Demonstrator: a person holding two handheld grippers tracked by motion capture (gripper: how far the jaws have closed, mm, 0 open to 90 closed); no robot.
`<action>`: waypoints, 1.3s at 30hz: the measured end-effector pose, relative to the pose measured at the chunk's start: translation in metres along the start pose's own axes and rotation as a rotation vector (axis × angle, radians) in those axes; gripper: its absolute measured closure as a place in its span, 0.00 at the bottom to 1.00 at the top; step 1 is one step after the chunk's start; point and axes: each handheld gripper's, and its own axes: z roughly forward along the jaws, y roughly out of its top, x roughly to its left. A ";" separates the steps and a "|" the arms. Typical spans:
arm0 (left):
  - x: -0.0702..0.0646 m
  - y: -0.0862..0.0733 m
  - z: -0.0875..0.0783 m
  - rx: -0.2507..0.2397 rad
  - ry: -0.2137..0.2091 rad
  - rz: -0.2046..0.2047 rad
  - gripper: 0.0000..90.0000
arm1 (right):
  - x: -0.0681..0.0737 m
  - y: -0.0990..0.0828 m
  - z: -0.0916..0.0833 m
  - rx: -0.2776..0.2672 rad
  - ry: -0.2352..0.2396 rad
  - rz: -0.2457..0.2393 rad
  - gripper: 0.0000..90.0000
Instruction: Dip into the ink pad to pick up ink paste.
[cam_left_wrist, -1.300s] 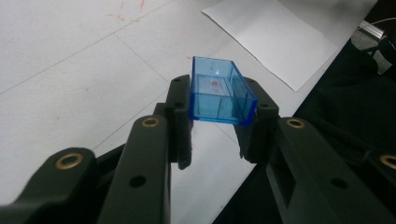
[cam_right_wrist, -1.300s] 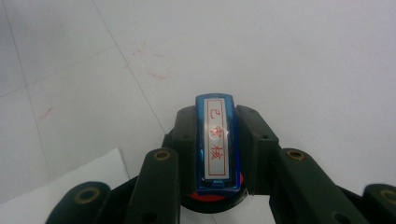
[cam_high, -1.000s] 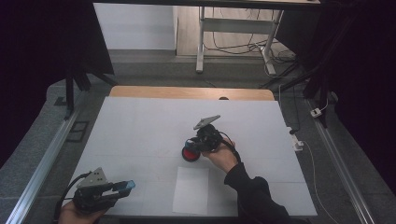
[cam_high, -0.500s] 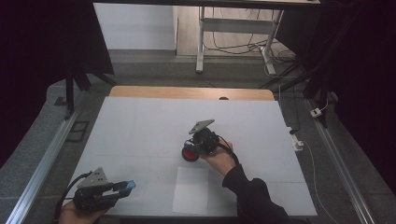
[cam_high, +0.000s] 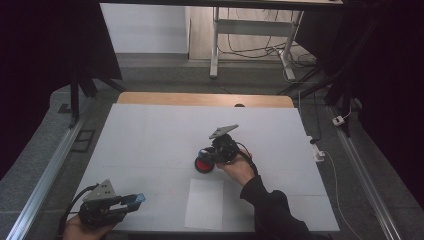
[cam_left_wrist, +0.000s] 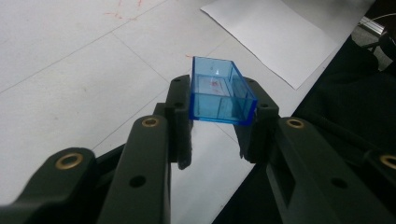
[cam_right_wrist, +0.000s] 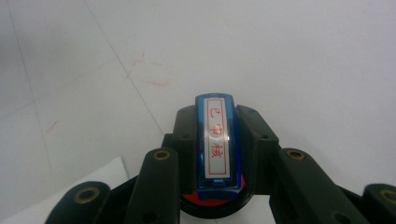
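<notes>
**Two handheld grippers, one pinching a stamp and one its clear blue cap**

A person is working at a white-covered table (cam_high: 150, 135) with a gripper in each hand.

The left gripper (cam_left_wrist: 217, 114) is pinching a small clear blue cap (cam_left_wrist: 219, 95), an open-sided box of see-through plastic. Nothing is lying inside it (the table surface is showing through its walls). In the high view this gripper (cam_high: 131, 201) is sitting near the table's front left corner, jaws pointing toward the right edge, the blue cap (cam_high: 137, 198) showing at its tip.

The right gripper (cam_right_wrist: 217, 154) is clamping a stamp (cam_right_wrist: 215, 140) between its jaws. Its blue top is carrying a white label with red characters, and a red base is showing below. In the high view the right gripper (cam_high: 207, 159) is sitting near the middle of the table, with the stamp (cam_high: 204, 164) at its tip as a red and dark shape; whether it is touching the surface I cannot tell.

The right gripper view is revealing the label's writing and faint red marks on the table, which the high view is too distant to show. The high view is showing a white sheet of paper (cam_high: 205, 204) lying by the front edge, between the two hands.

The right hand (cam_high: 239, 170) is reaching forward from a dark sleeve (cam_high: 272, 212), wrist angled leftward. The left hand (cam_high: 82, 229) is resting low at the front edge.
</notes>
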 end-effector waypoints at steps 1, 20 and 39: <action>0.000 0.000 0.000 0.000 0.000 0.000 0.76 | 0.002 0.001 0.000 0.003 -0.007 -0.008 0.78; 0.001 0.000 0.000 -0.004 -0.003 -0.003 0.76 | 0.017 0.011 -0.006 0.009 -0.010 -0.056 0.78; 0.000 0.000 0.000 -0.002 -0.004 -0.003 0.76 | 0.013 0.004 0.001 0.035 -0.017 -0.050 0.78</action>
